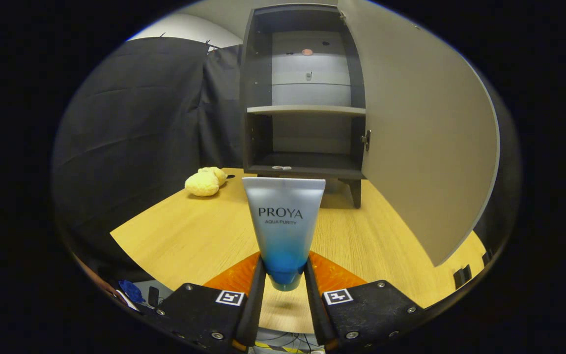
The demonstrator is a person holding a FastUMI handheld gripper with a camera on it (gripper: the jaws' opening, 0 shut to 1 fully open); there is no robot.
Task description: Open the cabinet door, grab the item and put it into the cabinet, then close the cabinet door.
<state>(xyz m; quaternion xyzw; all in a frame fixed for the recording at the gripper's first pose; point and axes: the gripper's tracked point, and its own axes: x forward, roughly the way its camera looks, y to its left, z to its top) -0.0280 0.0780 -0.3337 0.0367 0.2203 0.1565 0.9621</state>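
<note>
The gripper [283, 275] is clamped on the lower end of a tube [284, 221], one finger pressing on each side of it. The tube stands upright between the fingers, lifted above the wooden table [189, 236], with its flat wide end on top. At 12 o'clock from the fingers, beyond the tube, the cabinet [305, 93] stands on the table with its door [420, 132] swung wide open toward 2 o'clock. Inside, a shelf [306, 110] divides the cabinet into an upper and a lower compartment; both look free. A yellow soft toy [205, 182] lies on the table at 11 o'clock, just beside the cabinet.

The grip is only on the narrow end, so the tube could probably tilt or slip if the hand moves fast. Its tall top may hit the shelf edge if it enters the lower compartment too high. The open door is near the path on the right and could be bumped.

The gripper points level and straight at the cabinet, fingers side by side.
</note>
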